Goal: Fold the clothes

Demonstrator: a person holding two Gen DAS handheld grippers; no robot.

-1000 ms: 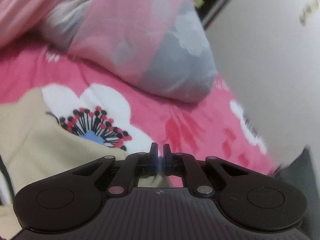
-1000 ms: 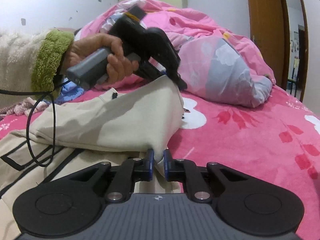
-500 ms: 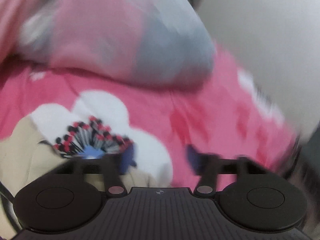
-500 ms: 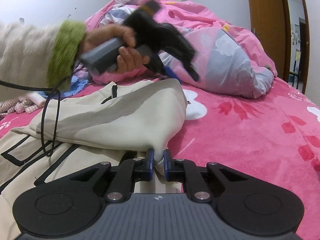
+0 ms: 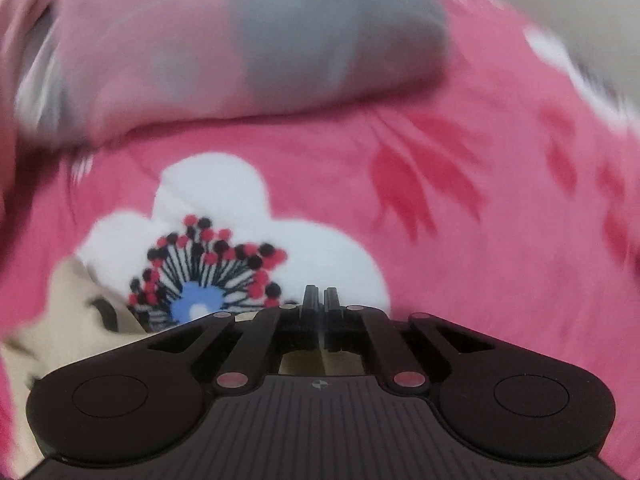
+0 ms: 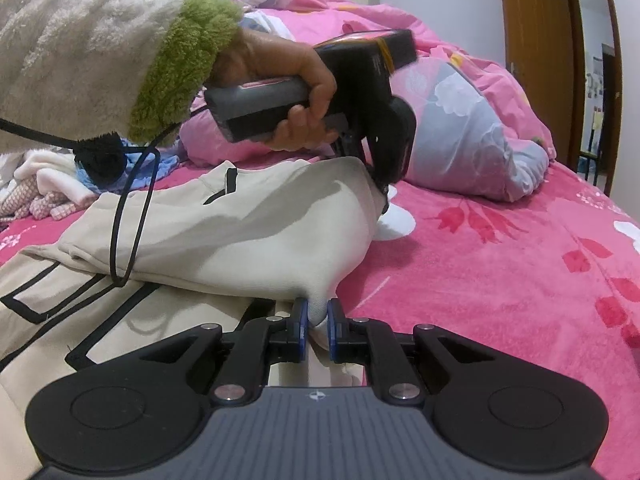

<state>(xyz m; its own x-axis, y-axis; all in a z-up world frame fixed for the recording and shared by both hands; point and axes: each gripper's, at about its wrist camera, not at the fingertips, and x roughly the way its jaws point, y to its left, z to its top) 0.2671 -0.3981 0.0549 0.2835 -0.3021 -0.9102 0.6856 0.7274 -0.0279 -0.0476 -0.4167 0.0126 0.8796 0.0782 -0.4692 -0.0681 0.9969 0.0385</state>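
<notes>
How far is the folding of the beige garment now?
Done: one flap of the beige garment with black stripes already lies folded over its lower layer. In hand: the right hand-held gripper pinches the fold's near corner; the left hand-held gripper, shut, is at the far corner. Left: further folds, and the heap of clothes behind.

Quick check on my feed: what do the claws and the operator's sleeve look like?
Both claws are matte black with ribbed grey bodies, round side discs and silver pivot pins. The right claw has blue pads. The left claw has a grey handle, an orange band, and a trailing black cable. The sleeve is fluffy cream with a green cuff.
</notes>
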